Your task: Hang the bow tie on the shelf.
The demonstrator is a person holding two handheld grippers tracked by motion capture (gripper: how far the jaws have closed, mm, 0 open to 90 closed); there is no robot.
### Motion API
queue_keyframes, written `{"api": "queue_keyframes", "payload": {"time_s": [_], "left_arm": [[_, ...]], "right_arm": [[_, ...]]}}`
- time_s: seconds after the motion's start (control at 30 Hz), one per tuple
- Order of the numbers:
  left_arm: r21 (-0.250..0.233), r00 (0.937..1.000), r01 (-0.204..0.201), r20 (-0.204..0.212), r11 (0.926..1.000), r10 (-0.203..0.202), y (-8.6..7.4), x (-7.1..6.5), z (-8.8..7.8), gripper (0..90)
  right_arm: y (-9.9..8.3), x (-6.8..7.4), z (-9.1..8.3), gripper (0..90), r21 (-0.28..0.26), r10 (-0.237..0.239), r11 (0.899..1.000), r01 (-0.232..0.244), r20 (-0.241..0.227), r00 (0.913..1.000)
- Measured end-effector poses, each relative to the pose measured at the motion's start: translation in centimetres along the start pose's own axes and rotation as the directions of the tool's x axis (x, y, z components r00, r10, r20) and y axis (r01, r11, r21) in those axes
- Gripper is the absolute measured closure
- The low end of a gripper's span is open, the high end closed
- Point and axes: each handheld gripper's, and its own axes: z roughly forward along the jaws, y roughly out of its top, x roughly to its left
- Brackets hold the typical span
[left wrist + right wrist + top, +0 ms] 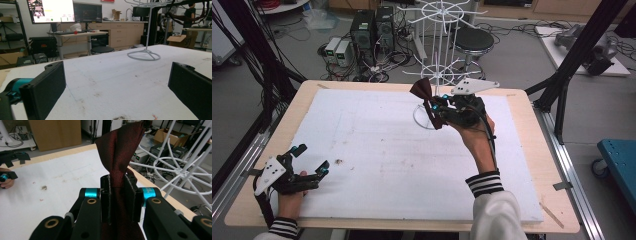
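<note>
A dark red bow tie (422, 92) hangs in the air over the back of the table, pinched at its middle by my right gripper (437, 107). In the right gripper view the two black pads press on the satin cloth (120, 152), which fans out above them. A white wire rack (439, 55) stands just behind, and its arms (180, 170) spread to the right of the tie. At the near left corner of the white mat (377, 160) my left gripper (312, 160) rests open, its jaws (115, 87) wide apart with nothing between them.
The rack's ring base (143, 55) sits on the mat at the back. Small dark specks (338, 161) mark the mat near the left gripper. Black frame posts (582, 45) flank the table; computers and cables (372, 35) lie on the floor behind.
</note>
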Motion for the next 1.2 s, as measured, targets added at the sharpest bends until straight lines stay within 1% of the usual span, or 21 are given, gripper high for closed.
{"api": "queue_keyframes", "payload": {"time_s": [0.17, 0.23, 0.33, 0.43, 0.5, 0.63, 0.7, 0.73, 0.93, 1.03, 1.2], "left_arm": [[0.001, 1.0, 0.0, 0.0, 1.0, 0.0, 0.0, 0.0, 0.0, 1.8], [-0.002, 1.0, 0.001, 0.0, 1.0, -0.001, 0.0, 0.0, 0.0, 1.8], [-0.002, 1.0, 0.001, 0.0, 1.0, -0.001, 0.0, 0.0, 0.0, 1.8], [0.0, 1.0, 0.0, 0.0, 1.0, 0.0, 0.0, 0.0, 0.0, 1.8], [0.002, 1.0, 0.0, 0.001, 1.0, 0.0, 0.0, 0.0, 0.0, 1.8], [0.002, 1.0, 0.001, 0.001, 1.0, -0.001, 0.0, 0.0, 0.0, 1.8], [0.002, 1.0, 0.002, -0.001, 1.0, -0.002, 0.0, 0.0, 0.0, 1.8], [0.006, 1.0, 0.001, -0.001, 1.0, -0.001, 0.0, 0.1, 0.0, 1.8], [0.007, 1.0, 0.006, 0.0, 1.0, -0.006, 0.0, 0.0, 0.0, 1.8], [0.008, 1.0, 0.004, 0.0, 1.0, -0.004, 0.0, 0.1, 0.0, 1.8], [0.008, 1.0, 0.003, 0.001, 1.0, -0.003, 0.0, 0.1, 0.0, 1.8]], "right_arm": [[0.3, -0.7, -0.3, 77.1, -0.003, 0.002, 1.0, -0.002, 0.007, 1.0], [0.3, -1.1, -0.4, 77.1, 0.006, 0.008, 1.0, -0.008, 0.013, 0.9999], [0.3, -1.5, -0.5, 77.1, 0.007, 0.013, 1.0, -0.013, 0.021, 0.9997], [0.2, -1.9, -0.6, 77.1, 0.0, 0.03, 1.0, -0.03, 0.021, 0.9993], [0.3, -2.2, -0.6, 77.1, 0.003, 0.022, 1.0, -0.022, 0.024, 0.9995], [0.6, -2.7, -0.7, 77.1, 0.006, 0.031, 0.999, -0.031, 0.027, 0.9992], [0.6, -3.2, -0.7, 77.0, 0.002, 0.039, 0.999, -0.039, 0.02, 0.999], [0.6, -3.2, -0.7, 77.0, 0.002, 0.039, 0.999, -0.039, 0.02, 0.999], [0.3, -4.5, -0.4, 76.8, -0.001, 0.058, 0.998, -0.058, 0.004, 0.9983], [0.1, -5.0, -0.2, 76.7, 0.004, 0.076, 0.997, -0.076, 0.006, 0.9971], [-0.1, -5.5, 0.1, 76.7, 0.005, 0.077, 0.997, -0.077, 0.022, 0.9968]]}}
